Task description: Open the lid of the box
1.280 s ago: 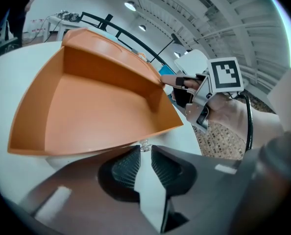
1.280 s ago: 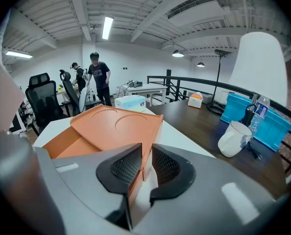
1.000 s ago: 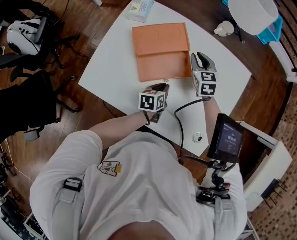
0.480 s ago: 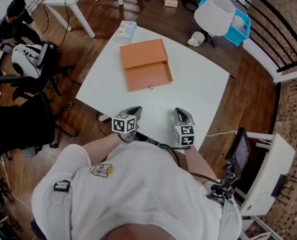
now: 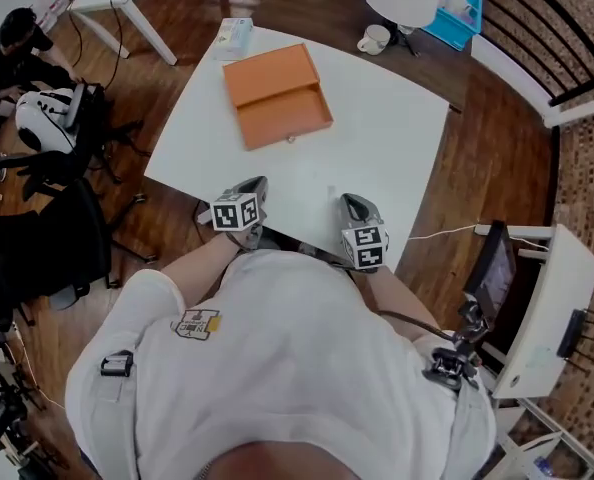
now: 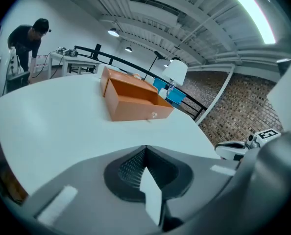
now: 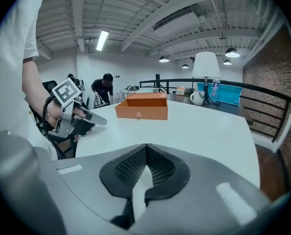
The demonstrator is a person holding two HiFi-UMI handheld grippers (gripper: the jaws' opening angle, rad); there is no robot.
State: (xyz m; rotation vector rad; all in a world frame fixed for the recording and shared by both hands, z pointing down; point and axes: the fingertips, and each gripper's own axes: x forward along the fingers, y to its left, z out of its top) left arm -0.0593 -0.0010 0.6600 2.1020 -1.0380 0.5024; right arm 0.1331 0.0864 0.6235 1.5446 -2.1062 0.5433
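I see the white bench (image 5: pixel 377 138) carrying the orange box (image 5: pixel 277 96) toward its far side. My left tongs (image 6: pixel 145 151) and right tongs (image 7: pixel 146 148) hover at the near edge, both clenched tight on nothing (well apart from the box).

The left gripper (image 5: pixel 253 188) and right gripper (image 5: pixel 351 205) are held side by side at the near edge of the table (image 5: pixel 382 143). Both have their jaws closed on nothing.

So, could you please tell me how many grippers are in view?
2: the left gripper over the near edge of the table, the right gripper to its right, both shut and empty. None looks hidden.
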